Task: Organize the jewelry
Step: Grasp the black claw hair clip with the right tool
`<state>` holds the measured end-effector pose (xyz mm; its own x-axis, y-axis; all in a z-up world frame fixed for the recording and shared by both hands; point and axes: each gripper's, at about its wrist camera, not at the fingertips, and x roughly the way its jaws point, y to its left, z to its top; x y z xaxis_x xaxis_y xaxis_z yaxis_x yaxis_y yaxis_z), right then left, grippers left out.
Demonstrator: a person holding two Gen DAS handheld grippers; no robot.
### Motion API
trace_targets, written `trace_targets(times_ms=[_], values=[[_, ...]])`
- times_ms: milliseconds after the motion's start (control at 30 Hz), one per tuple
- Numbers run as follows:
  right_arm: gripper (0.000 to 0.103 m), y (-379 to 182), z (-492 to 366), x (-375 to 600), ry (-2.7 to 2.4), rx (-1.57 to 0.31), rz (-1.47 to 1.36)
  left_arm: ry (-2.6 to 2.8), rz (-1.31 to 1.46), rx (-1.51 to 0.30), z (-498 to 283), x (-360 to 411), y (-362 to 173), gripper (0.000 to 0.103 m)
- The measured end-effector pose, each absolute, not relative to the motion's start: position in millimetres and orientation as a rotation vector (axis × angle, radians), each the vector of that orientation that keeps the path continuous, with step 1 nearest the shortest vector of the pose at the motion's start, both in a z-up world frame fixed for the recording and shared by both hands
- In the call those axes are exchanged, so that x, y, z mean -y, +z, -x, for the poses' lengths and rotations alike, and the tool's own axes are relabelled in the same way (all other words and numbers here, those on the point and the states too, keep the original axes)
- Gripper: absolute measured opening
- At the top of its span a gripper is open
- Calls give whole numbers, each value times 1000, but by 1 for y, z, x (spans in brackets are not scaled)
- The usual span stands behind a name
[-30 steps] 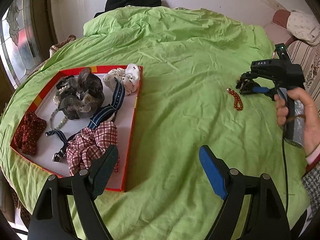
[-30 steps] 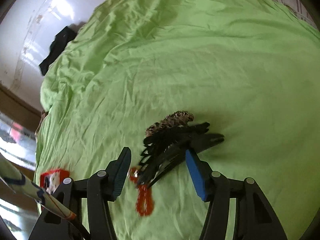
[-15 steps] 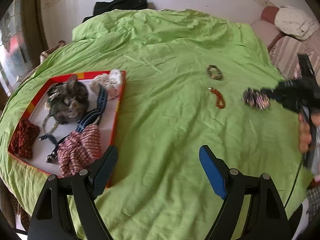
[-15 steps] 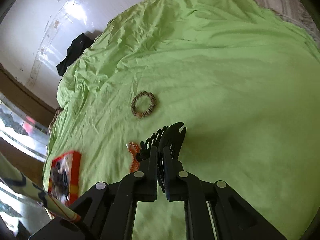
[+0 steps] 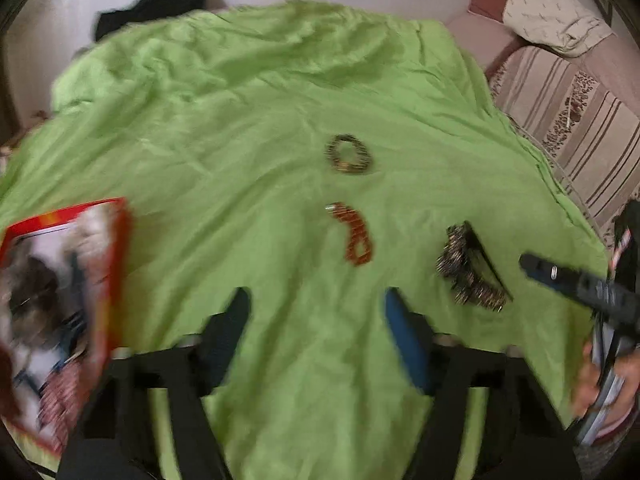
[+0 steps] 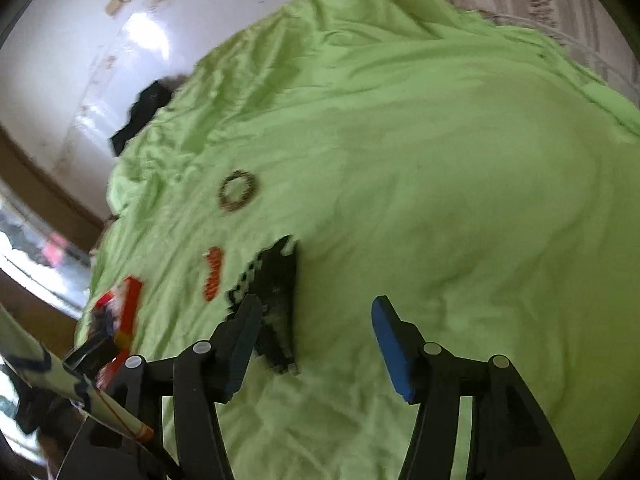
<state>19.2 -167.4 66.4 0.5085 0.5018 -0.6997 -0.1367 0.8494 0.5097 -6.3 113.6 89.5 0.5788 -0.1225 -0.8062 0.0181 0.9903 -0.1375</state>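
Both my grippers, left (image 5: 316, 320) and right (image 6: 316, 340), hung spread and empty; the hair claw (image 6: 272, 300) lay near my right fingers, awaiting a pinch toward the far-left red tray (image 5: 120, 264).

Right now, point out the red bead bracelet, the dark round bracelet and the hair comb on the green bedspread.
red bead bracelet (image 5: 356, 236): left wrist view, middle of the looped beads.
dark round bracelet (image 5: 349, 155): left wrist view, on the ring's near rim.
hair comb (image 5: 470, 272): left wrist view, on its sparkly decorated edge.

Green bedspread (image 5: 248, 128), black garment (image 5: 160, 4), striped sofa (image 5: 576, 120)
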Motion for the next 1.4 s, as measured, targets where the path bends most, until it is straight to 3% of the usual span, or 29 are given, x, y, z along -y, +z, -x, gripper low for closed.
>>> trace_targets(times_ms=[100,267,400,500,600,667,733,800,1133,1400], values=[[65,65,-18,152,456,-961,-370,-129,172,-1000,-31,-105,72,44],[70,60,-16,129,480,-959,-275,-136,184,-1070,-74,-93,38,43],[70,56,-20,118,483,-952,-232,-126,152,-1079,-90,-85,24,33],[70,51,-24,114,477,-954,-225,-141,151,-1081,-94,-79,24,14],[70,47,-27,109,475,-963,-224,-137,130,-1068,-94,-78,22,14],[64,45,-28,106,476,-968,-220,-133,134,-1058,-91,-79,24,14],[41,44,-29,107,479,-975,-228,-130,135,-1050,-87,-80,29,14],[36,44,-27,110,489,-979,-255,-134,131,-1040,-78,-82,36,0],[32,66,-8,125,500,-939,-345,-158,171,-951,-25,-103,84,0],[32,72,10,127,490,-936,-346,-142,177,-1026,-48,-110,59,1]])
